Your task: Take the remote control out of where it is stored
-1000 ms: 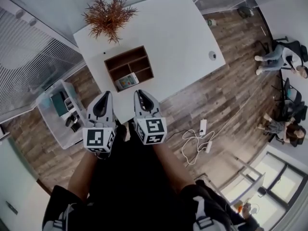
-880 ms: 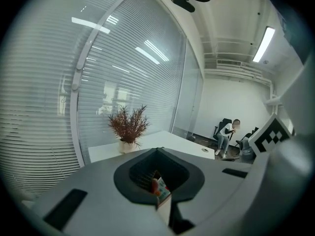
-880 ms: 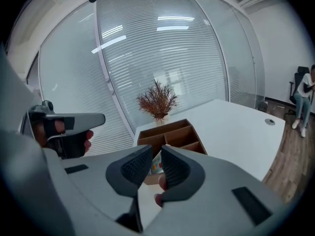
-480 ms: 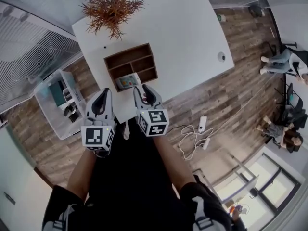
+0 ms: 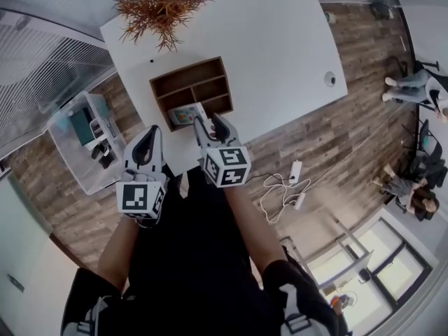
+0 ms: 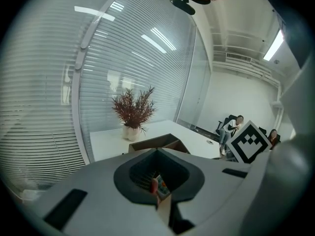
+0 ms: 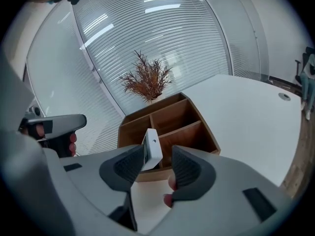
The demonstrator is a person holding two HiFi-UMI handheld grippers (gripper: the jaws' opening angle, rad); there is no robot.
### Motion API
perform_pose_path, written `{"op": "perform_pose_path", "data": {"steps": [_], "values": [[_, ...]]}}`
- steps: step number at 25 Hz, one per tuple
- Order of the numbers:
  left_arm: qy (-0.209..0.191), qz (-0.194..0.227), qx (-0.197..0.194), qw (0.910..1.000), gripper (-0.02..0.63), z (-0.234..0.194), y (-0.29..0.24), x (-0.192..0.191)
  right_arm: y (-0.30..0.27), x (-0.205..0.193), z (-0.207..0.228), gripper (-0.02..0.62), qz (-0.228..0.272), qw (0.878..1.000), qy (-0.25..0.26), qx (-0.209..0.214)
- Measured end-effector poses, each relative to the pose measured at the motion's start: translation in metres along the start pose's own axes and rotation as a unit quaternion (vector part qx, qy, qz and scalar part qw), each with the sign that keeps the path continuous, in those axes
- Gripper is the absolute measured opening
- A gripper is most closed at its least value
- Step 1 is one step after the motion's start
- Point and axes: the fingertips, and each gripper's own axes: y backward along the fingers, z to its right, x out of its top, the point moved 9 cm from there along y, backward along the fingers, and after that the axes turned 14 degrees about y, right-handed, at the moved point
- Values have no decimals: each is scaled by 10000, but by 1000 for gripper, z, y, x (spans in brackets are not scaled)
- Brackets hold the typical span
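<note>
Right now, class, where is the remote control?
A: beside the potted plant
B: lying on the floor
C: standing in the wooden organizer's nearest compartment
C: the white remote control sticks up out of the wooden organizer, apart from the potted plant.

I'm reading the remote control [image 7: 151,149] as hard white plastic, smooth, with a slight sheen on its end face. The desk organizer [image 7: 182,117] is brown wood with a matt finish and faint grain on the dividers. The table [image 5: 280,40] under it is plain white, smooth and matt, with hardly any glare. The floor [image 5: 329,138] looks like rough-grained wood planks in mixed browns. The plant [image 5: 159,2] looks dry and brittle. The striped glass wall [image 7: 162,33] is glossy and catches the ceiling lights.
</note>
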Motion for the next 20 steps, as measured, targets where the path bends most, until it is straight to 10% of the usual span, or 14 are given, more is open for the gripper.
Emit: {"op": "perform_pose_path", "data": {"steps": [20], "values": [[91, -59, -12, 9999, -3, -13, -5, 3, -5, 5, -13, 103, -5, 9997, 246, 7]]}}
